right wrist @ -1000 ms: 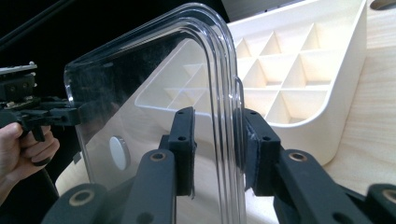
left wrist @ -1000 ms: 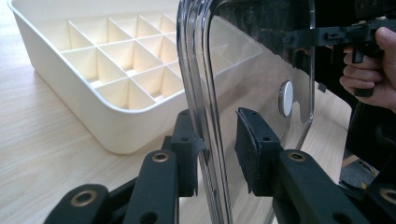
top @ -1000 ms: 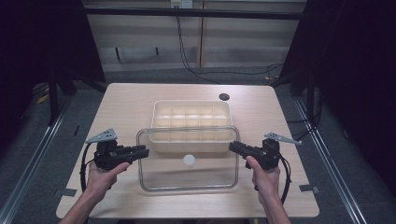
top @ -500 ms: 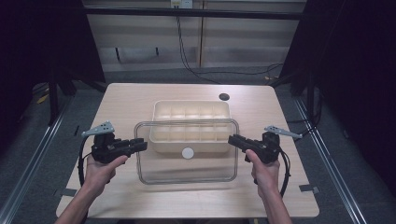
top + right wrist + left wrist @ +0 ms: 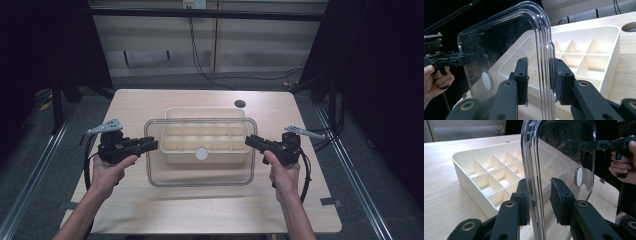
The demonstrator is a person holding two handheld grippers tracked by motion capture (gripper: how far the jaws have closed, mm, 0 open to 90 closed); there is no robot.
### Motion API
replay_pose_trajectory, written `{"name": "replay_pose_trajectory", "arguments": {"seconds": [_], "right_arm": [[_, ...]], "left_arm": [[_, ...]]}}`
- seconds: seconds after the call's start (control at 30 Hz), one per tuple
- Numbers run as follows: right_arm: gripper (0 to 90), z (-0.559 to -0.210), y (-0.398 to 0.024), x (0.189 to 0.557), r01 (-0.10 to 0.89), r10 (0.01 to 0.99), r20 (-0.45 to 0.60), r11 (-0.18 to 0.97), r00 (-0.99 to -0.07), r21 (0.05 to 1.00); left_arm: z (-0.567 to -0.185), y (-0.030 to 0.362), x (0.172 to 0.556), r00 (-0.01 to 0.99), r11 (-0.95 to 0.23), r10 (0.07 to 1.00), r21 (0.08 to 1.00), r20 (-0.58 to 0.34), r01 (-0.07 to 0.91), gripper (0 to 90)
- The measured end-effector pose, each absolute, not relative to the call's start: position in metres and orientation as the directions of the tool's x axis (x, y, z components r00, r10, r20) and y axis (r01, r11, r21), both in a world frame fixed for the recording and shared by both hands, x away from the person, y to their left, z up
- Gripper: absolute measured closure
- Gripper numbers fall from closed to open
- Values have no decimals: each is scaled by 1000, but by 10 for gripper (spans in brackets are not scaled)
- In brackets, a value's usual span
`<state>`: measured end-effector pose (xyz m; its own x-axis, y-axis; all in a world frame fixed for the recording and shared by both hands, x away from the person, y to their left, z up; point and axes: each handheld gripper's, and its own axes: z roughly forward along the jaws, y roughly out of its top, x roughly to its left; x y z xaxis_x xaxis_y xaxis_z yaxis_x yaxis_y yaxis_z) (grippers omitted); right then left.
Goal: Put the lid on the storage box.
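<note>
Holding clear rigid plastic lid (image 5: 200, 172) by its two short edges, above cream divided tray (image 5: 207, 135) on desk (image 5: 150, 210) | left gripper (image 5: 150, 145) and right gripper (image 5: 251, 141) fingers clamp rim | light, stiff, slick: you should grip rolled rim, keep level.

Lab: black curtains (image 5: 45, 45), railed floor (image 5: 30, 175), cables (image 5: 200, 55).
</note>
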<state>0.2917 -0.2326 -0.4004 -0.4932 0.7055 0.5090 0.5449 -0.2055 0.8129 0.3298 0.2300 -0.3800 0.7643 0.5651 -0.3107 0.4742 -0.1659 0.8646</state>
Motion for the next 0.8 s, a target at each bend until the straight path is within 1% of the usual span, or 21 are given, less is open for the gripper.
{"name": "replay_pose_trajectory", "arguments": {"seconds": [0.53, 0.67, 0.8], "right_arm": [[677, -380, -236, 311, 519, 721, 488, -207, -492, 829], [674, -377, -237, 316, 530, 720, 494, -206, -487, 823], [674, -370, -237, 321, 514, 728, 476, -198, -493, 835]], "left_arm": [[-358, 223, 346, 762, -162, 584, 880, -279, 447, 686], [-354, 221, 348, 763, -161, 587, 884, -272, 439, 685], [-351, 221, 358, 760, -149, 589, 887, -275, 437, 681]]}}
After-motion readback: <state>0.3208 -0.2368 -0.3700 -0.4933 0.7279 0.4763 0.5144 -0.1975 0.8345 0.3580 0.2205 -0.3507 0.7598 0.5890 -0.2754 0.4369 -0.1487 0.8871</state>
